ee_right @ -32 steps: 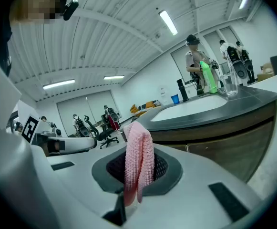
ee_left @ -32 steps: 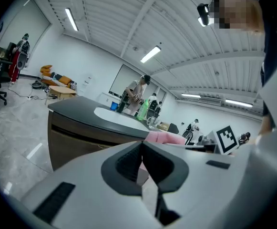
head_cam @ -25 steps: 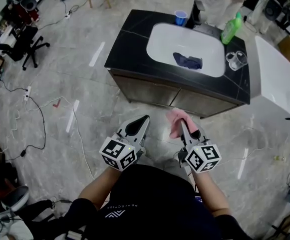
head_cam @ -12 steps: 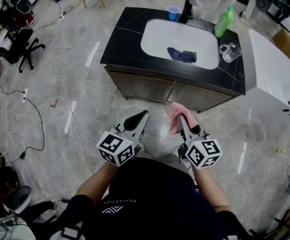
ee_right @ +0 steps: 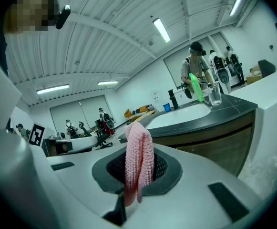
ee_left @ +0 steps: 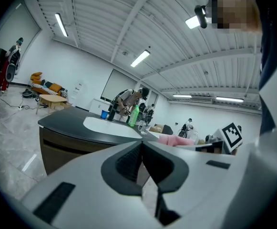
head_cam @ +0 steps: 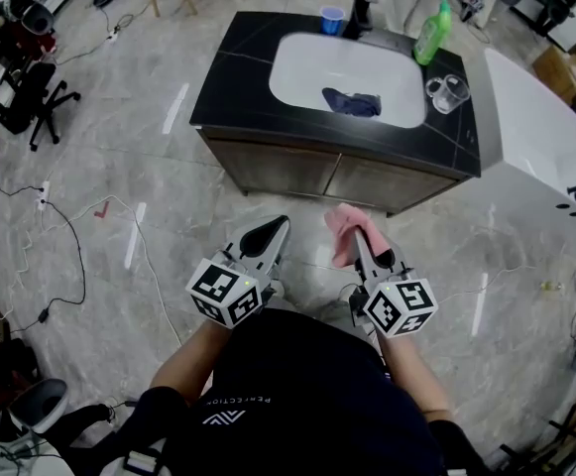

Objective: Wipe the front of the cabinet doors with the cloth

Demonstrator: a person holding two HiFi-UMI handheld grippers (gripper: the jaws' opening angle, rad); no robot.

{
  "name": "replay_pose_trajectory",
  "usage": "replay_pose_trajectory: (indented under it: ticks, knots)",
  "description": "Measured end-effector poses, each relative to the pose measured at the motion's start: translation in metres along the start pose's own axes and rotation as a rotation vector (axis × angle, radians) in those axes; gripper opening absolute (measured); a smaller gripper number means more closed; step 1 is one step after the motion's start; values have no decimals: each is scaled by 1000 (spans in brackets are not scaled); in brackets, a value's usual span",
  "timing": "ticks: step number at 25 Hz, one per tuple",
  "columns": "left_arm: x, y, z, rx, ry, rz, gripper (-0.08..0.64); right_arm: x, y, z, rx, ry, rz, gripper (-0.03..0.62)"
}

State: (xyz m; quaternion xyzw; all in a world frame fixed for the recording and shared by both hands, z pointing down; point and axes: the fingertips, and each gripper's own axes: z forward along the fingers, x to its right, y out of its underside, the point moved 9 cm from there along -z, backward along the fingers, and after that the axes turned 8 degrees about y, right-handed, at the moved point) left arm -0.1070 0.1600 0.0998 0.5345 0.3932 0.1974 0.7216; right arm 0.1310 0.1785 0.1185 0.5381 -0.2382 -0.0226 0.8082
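A pink cloth [head_cam: 348, 232] [ee_right: 139, 162] is pinched in my right gripper [head_cam: 359, 240] [ee_right: 139, 173], which is shut on it and held over the floor, short of the cabinet. The cloth sticks up between the jaws. The brown cabinet doors [head_cam: 312, 176] [ee_right: 219, 144] [ee_left: 57, 147] stand under a black counter [head_cam: 230, 77] with a white sink [head_cam: 297, 62]. My left gripper [head_cam: 268, 234] [ee_left: 141, 151] is shut with nothing in it, level with the right one and to its left.
In the sink lies a dark blue cloth [head_cam: 352, 101]. A green bottle [head_cam: 429, 32], a glass jug [head_cam: 447, 91], a blue cup [head_cam: 332, 19] and a black tap [head_cam: 363, 6] stand on the counter. A white tub [head_cam: 540, 137] is at right. Cables [head_cam: 144, 236] trail over the floor.
The head view has shifted so the cabinet sits a little higher and further left in the picture. Both grippers keep their hold and their spacing.
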Motion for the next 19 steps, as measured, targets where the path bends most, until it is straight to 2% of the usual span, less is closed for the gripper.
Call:
replay_pose_trajectory:
  ticks: [19]
  knots:
    - [17, 3, 22, -29, 92, 10, 8, 10, -3, -10, 15, 12, 58, 43]
